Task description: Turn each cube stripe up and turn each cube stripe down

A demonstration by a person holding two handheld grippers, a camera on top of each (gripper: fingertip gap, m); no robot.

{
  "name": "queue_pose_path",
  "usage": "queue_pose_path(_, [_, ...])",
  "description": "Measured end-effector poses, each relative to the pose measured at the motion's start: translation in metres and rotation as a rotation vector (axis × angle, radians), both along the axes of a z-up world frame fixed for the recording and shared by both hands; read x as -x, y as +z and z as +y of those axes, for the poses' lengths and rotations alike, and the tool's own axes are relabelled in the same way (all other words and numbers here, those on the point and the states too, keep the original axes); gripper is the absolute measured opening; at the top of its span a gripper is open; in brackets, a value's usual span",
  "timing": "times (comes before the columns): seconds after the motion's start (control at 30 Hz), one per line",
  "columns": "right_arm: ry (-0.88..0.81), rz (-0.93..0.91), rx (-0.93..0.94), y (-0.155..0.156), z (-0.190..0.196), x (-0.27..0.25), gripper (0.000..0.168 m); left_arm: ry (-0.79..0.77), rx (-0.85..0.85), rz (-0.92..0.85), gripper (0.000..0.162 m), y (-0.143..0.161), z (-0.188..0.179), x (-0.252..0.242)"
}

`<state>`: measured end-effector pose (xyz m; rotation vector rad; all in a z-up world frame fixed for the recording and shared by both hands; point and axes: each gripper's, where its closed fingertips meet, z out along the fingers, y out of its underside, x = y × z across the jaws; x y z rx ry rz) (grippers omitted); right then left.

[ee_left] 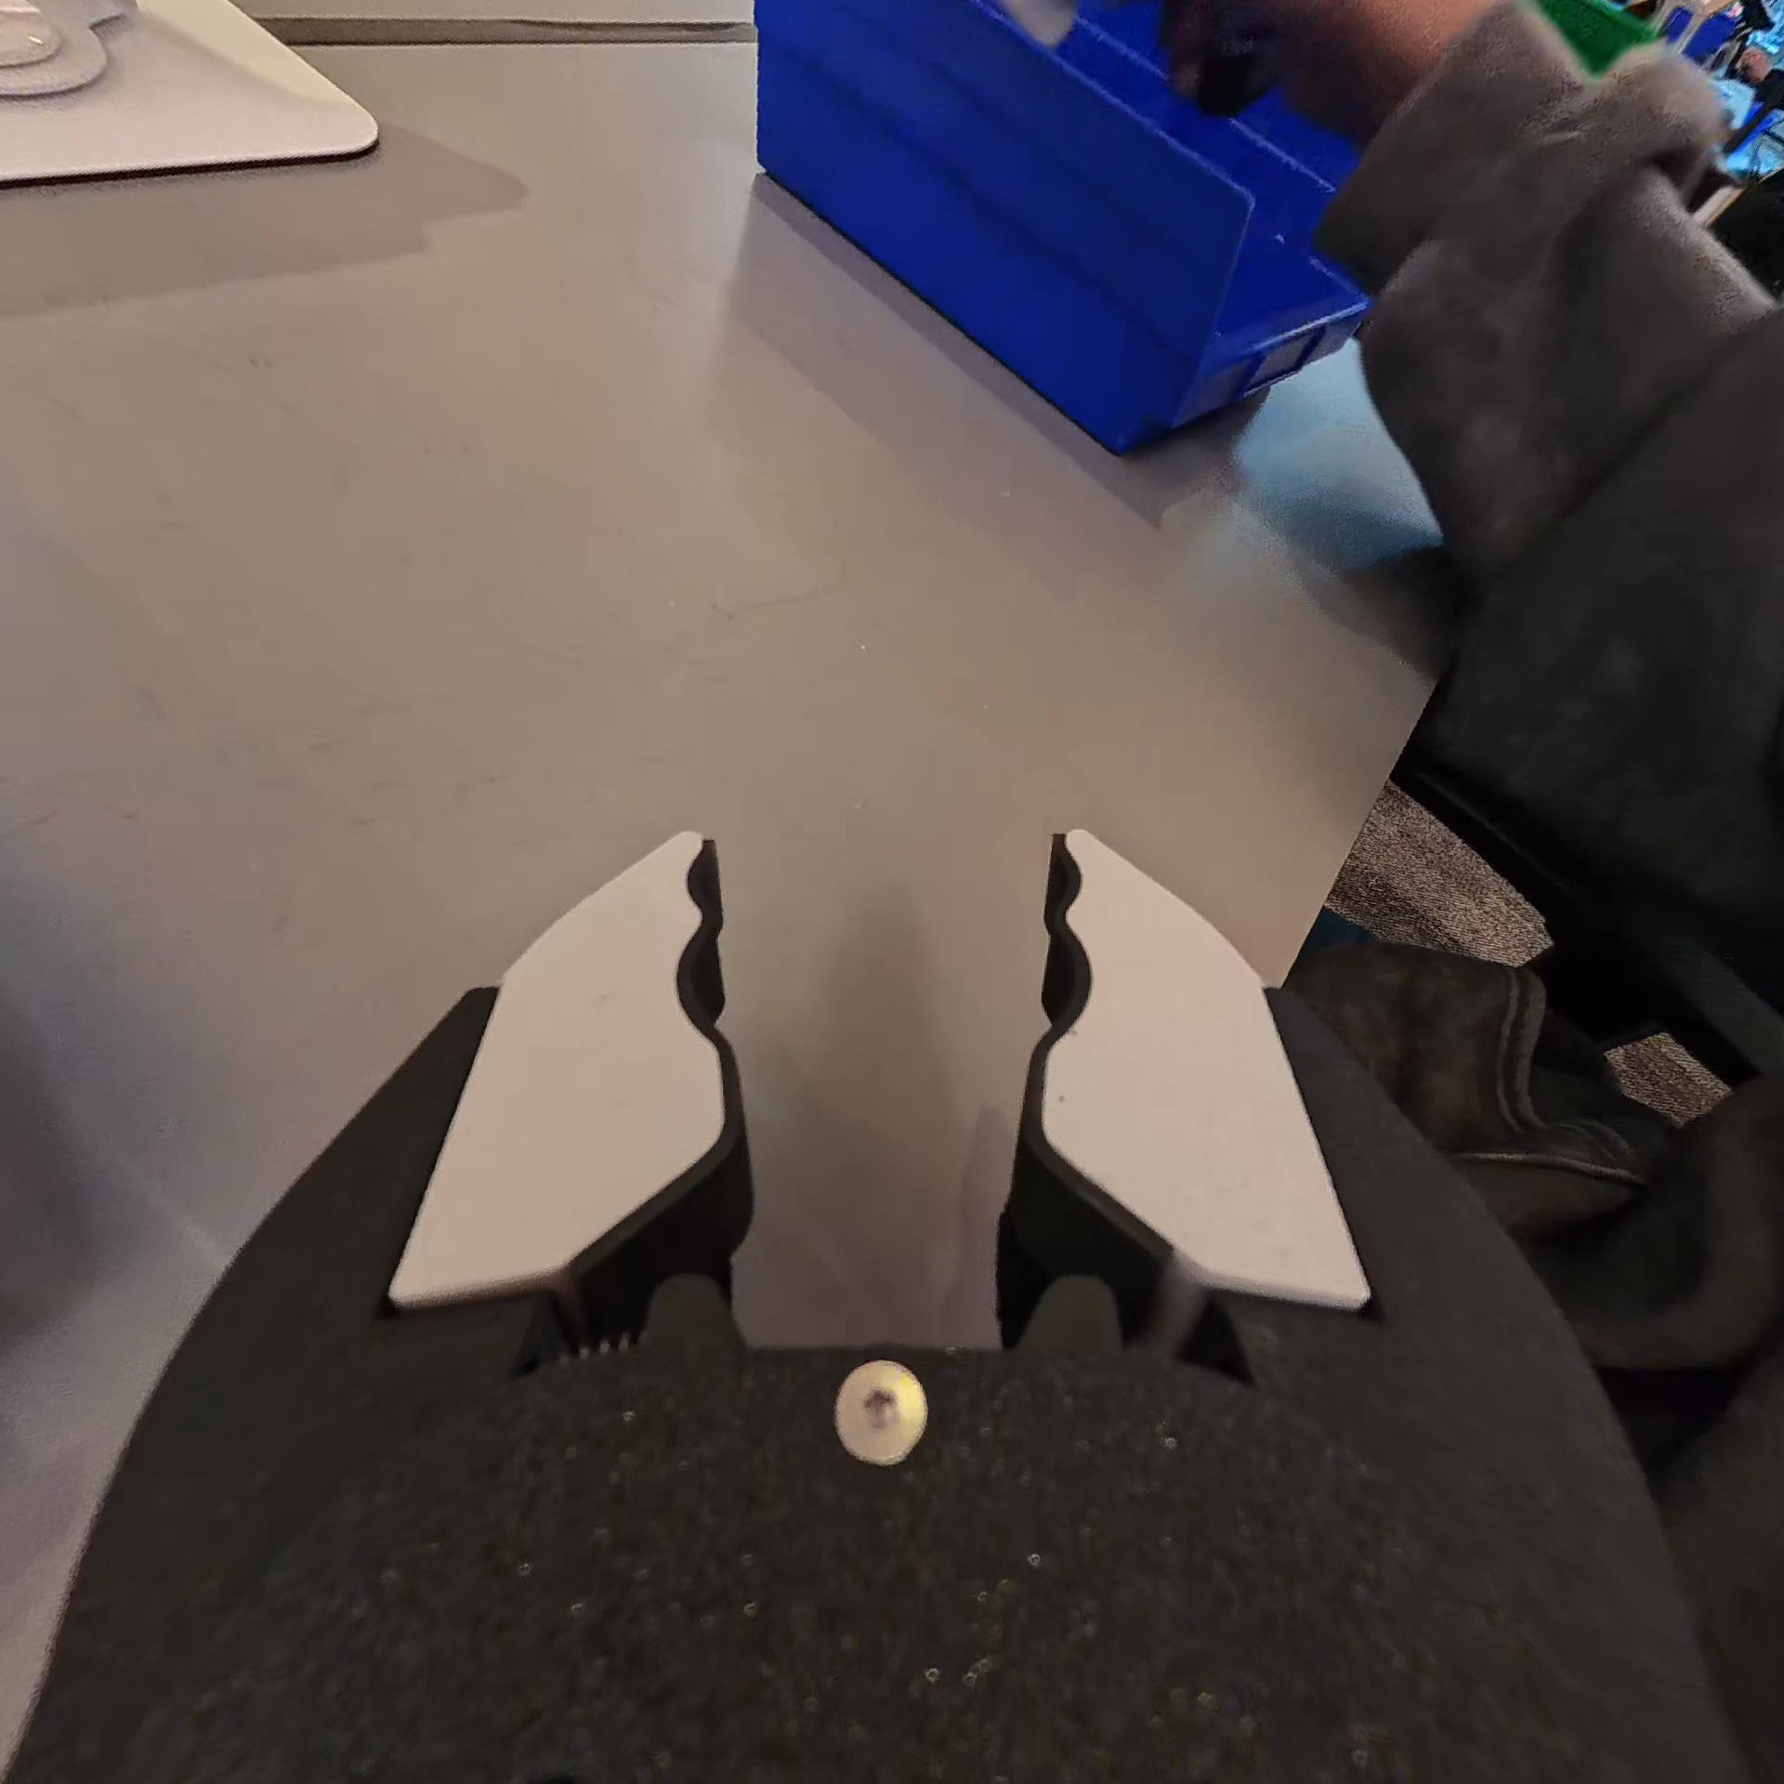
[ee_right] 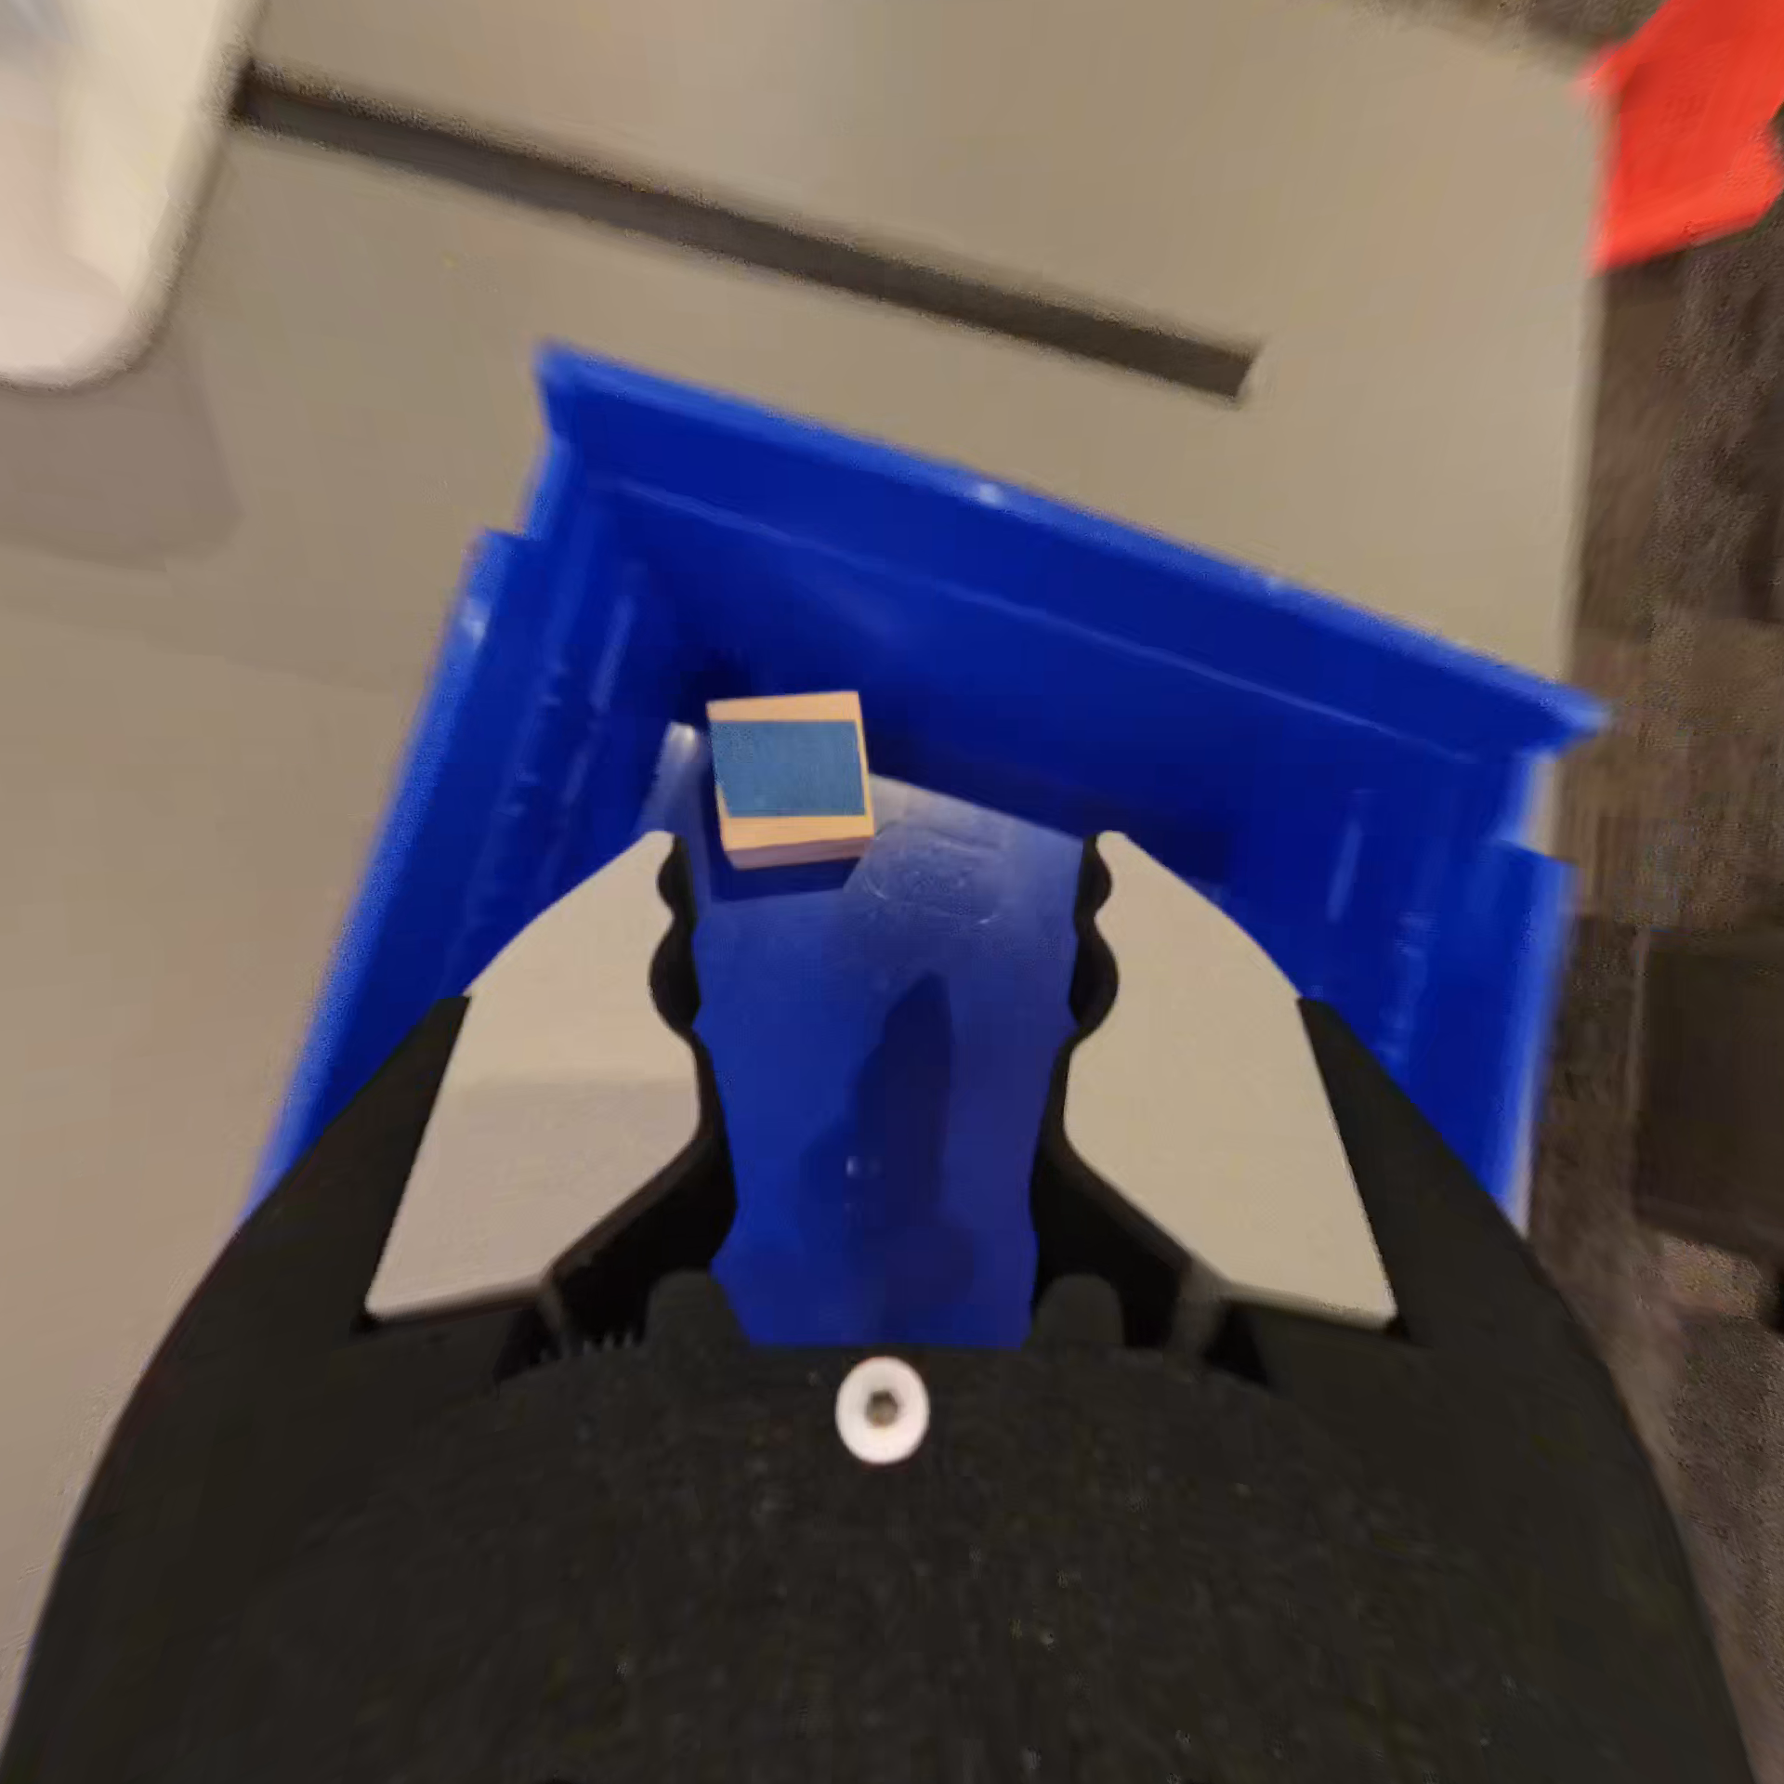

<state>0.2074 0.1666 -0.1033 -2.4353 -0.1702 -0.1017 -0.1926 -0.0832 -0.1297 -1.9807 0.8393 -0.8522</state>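
A small wooden cube (ee_right: pixel 792 778) with a blue stripe facing up lies inside a blue plastic bin (ee_right: pixel 1207 695), near its far left corner. My right gripper (ee_right: pixel 886 845) is open and empty, held above the bin with the cube just ahead of its left fingertip. My left gripper (ee_left: pixel 883 845) is open and empty, low over the bare grey table (ee_left: pixel 434 579). The same blue bin shows in the left wrist view (ee_left: pixel 1023 222) at the far right, with a person's grey sleeve (ee_left: pixel 1545 290) reaching over it. The right wrist view is blurred.
A white pad (ee_left: pixel 183 97) lies at the far left of the table. The table's right edge (ee_left: pixel 1371 840) runs close to my left gripper, with dark clothing and carpet beyond. A dark slot (ee_right: pixel 734 232) crosses the table behind the bin. Something red (ee_right: pixel 1680 154) sits at the far right.
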Motion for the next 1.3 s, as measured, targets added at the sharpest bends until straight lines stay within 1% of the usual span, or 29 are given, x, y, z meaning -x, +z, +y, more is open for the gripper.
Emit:
queue_pose_path(0.07, [0.021, 0.092, -0.197, 0.053, -0.028, 0.008, 0.073, -0.001, -0.001, 0.001, 0.064, 0.0, 0.001, 0.001])
queue_pose_path(0.1, [0.069, 0.172, -0.304, 0.077, -0.047, 0.023, 0.07, -0.003, 0.001, -0.001, 0.064, 0.001, 0.001, 0.002])
queue_pose_path(0.17, [0.249, 0.403, -0.509, 0.114, -0.094, 0.077, 0.057, -0.011, 0.018, -0.002, 0.064, 0.0, 0.001, 0.001])
queue_pose_path(0.2, [0.356, 0.53, -0.583, 0.121, -0.123, 0.111, 0.056, -0.016, 0.026, -0.003, 0.064, 0.0, 0.0, 0.001])
queue_pose_path(0.23, [0.453, 0.642, -0.623, 0.12, -0.152, 0.143, 0.056, -0.024, 0.032, -0.004, 0.064, -0.001, -0.001, 0.0])
queue_pose_path(0.3, [0.592, 0.812, -0.601, 0.092, -0.202, 0.202, 0.056, -0.047, 0.042, -0.003, 0.064, -0.001, -0.005, -0.002])
queue_pose_path(0.33, [0.634, 0.855, -0.571, 0.073, -0.221, 0.226, 0.053, -0.082, 0.052, -0.017, 0.064, 0.0, -0.01, -0.006])
queue_pose_path(0.37, [0.674, 0.859, -0.534, 0.057, -0.236, 0.246, 0.053, -0.16, 0.084, -0.07, 0.064, 0.006, -0.023, -0.014])
queue_pose_path(0.4, [0.716, 0.849, -0.473, 0.043, -0.249, 0.261, 0.051, -0.249, 0.14, -0.149, 0.062, 0.015, -0.039, -0.022])
queue_pose_path(0.43, [0.76, 0.843, -0.431, 0.036, -0.259, 0.273, 0.046, -0.317, 0.186, -0.214, 0.064, 0.025, -0.052, -0.027])
queue_pose_path(0.5, [0.804, 0.828, -0.39, 0.029, -0.267, 0.286, 0.046, -0.387, 0.187, -0.235, 0.069, 0.04, -0.064, -0.027])
queue_pose_path(0.57, [0.825, 0.828, -0.36, 0.028, -0.269, 0.291, 0.046, -0.371, 0.076, -0.177, 0.069, 0.061, -0.057, -0.009])
queue_pose_path(0.63, [0.84, 0.854, -0.35, 0.029, -0.273, 0.292, 0.046, -0.305, -0.056, -0.023, 0.069, 0.082, -0.032, 0.025])
queue_pose_path(0.7, [0.832, 0.858, -0.329, 0.021, -0.272, 0.291, 0.046, -0.256, -0.088, 0.164, 0.071, 0.091, -0.003, 0.064])
queue_pose_path(0.77, [0.82, 0.863, -0.278, 0.01, -0.269, 0.292, 0.046, -0.24, -0.134, 0.317, 0.066, 0.094, 0.034, 0.095])
queue_pose_path(0.83, [0.815, 0.915, -0.231, 0.005, -0.269, 0.296, 0.046, -0.198, -0.243, 0.578, 0.072, 0.08, 0.088, 0.133])
queue_pose_path(0.87, [0.816, 0.955, -0.216, 0.006, -0.269, 0.298, 0.046, -0.197, -0.284, 0.696, 0.071, 0.07, 0.113, 0.15])
queue_pose_path(0.9, [0.814, 0.99, -0.197, 0.006, -0.27, 0.3, 0.046, -0.215, -0.297, 0.787, 0.072, 0.058, 0.134, 0.163])
queue_pose_path(0.93, [0.81, 1.02, -0.181, 0.006, -0.271, 0.302, 0.046, -0.244, -0.275, 0.846, 0.071, 0.045, 0.149, 0.173])
queue_pose_path(0.97, [0.806, 1.043, -0.171, 0.006, -0.272, 0.302, 0.046, -0.286, -0.22, 0.88, 0.07, 0.032, 0.159, 0.179])
queue_pose_path(1.07, [0.785, 1.065, -0.174, 0.006, -0.27, 0.3, 0.046, -0.385, -0.069, 0.907, 0.069, 0.0, 0.178, 0.182])
queue_pose_path(1.17, [0.769, 1.07, -0.193, 0.009, -0.266, 0.294, 0.046, -0.415, -0.036, 0.953, 0.07, -0.02, 0.197, 0.181])
queue_pose_path(1.3, [0.748, 1.103, -0.192, 0.01, -0.262, 0.288, 0.046, -0.429, 0.032, 0.968, 0.071, -0.035, 0.206, 0.181])
